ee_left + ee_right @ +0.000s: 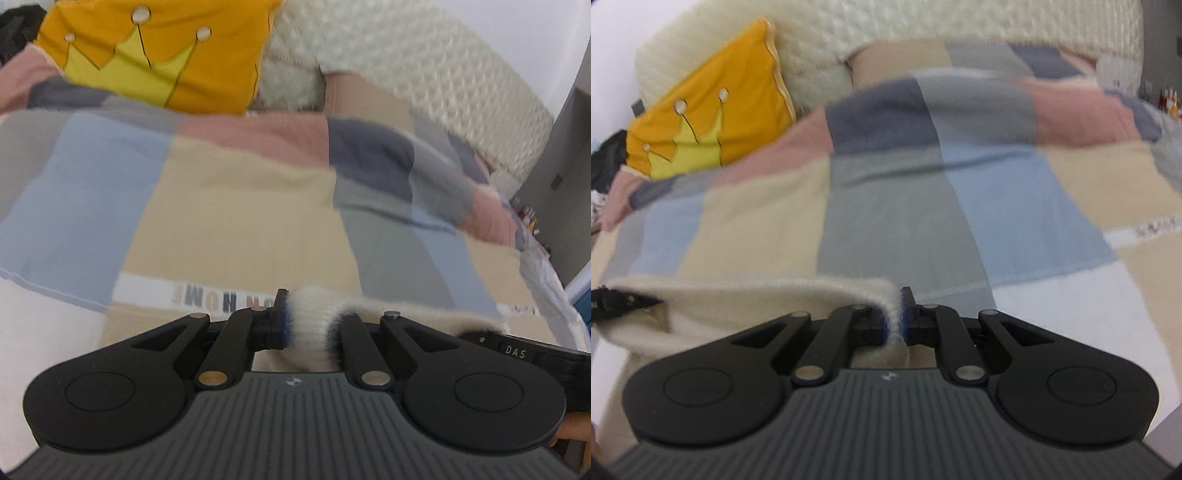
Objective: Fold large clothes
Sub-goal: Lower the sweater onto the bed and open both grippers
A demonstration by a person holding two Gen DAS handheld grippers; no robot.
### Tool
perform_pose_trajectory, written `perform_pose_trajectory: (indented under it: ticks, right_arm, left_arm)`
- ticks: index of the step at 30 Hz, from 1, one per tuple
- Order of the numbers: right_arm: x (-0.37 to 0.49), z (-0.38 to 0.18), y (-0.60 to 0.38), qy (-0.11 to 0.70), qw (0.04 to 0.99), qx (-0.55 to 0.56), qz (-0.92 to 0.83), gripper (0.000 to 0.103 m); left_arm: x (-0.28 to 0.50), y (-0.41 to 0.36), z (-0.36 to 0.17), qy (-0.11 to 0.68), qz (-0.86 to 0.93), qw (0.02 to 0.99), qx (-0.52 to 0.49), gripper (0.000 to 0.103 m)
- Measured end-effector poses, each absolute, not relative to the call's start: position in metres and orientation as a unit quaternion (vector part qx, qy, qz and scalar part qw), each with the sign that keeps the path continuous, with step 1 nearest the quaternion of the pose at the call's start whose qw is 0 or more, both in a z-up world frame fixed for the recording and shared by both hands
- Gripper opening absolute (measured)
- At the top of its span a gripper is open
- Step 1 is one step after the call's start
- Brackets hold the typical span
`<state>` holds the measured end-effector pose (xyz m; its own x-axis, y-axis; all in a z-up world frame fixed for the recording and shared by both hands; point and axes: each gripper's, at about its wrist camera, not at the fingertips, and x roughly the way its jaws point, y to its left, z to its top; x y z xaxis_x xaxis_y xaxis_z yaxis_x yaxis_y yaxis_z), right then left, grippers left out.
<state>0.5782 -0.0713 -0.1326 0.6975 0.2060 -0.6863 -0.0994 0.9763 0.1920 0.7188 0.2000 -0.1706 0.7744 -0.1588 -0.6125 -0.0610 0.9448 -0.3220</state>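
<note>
- My left gripper (310, 321) sits at the bottom centre of its view, clamped on a bunched cream knit garment (314, 332); the fabric fills the gap between the two fingers.
- From there the garment trails toward the lower right of the frame, where a black piece marked "DAS" (515, 352) lies against it. I cannot tell what that piece is.
- My right gripper (899, 319) is at the bottom centre of its own view, pinched tight on the garment's (757, 306) ribbed edge.
- In that view the garment spreads to the lower left, with a dark patch (617, 301) at the far left edge.
- Beyond both grippers lies a patchwork quilt (221, 206) in blue, beige, grey and pink, filling the middle of each frame.
- An orange pillow (155, 51) with a yellow crown sits at the upper left in both views.
- A cream headboard (424, 74) runs along the top.
- Both views are blurred.
</note>
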Motion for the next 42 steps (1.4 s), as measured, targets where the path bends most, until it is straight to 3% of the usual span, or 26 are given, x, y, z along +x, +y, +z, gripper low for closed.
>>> perform_pose_trajectory:
  ticks: [6,9,10,11,13,15,18,25,34,42]
  right_arm:
    - [0.584,-0.152,-0.074,0.401,0.910,0.072,0.078,0.012]
    - [0.585,-0.151,-0.075,0.405,0.908,0.076,0.076,0.018]
    - [0.585,-0.151,-0.075,0.407,0.908,0.075,0.070,0.021]
    - [0.585,-0.150,-0.075,0.408,0.908,0.074,0.062,0.031]
    - [0.583,-0.148,-0.077,0.411,0.907,0.078,0.054,0.041]
    - [0.580,-0.145,-0.079,0.414,0.904,0.086,0.061,0.049]
    - [0.571,-0.137,-0.079,0.411,0.903,0.098,0.073,0.075]
    - [0.550,-0.102,-0.066,0.403,0.906,0.079,0.105,0.074]
    - [0.504,-0.044,-0.063,0.384,0.912,0.077,0.120,0.074]
    - [0.424,0.020,-0.070,0.345,0.926,0.069,0.137,0.074]
  left_arm:
    - [0.720,0.197,-0.181,0.360,-0.029,0.916,-0.173,0.008]
    - [0.720,0.197,-0.177,0.368,-0.032,0.913,-0.172,0.012]
    - [0.720,0.197,-0.175,0.372,-0.029,0.913,-0.168,0.022]
    - [0.720,0.196,-0.172,0.378,-0.024,0.911,-0.163,0.043]
    - [0.718,0.193,-0.166,0.387,-0.013,0.910,-0.146,0.067]
    - [0.716,0.190,-0.161,0.393,-0.013,0.911,-0.125,0.075]
    - [0.708,0.185,-0.151,0.400,-0.025,0.910,-0.105,0.081]
    - [0.679,0.169,-0.115,0.383,-0.089,0.913,-0.111,0.094]
    - [0.616,0.154,-0.038,0.343,-0.099,0.928,-0.108,0.094]
    - [0.513,0.146,0.017,0.325,-0.082,0.936,-0.111,0.094]
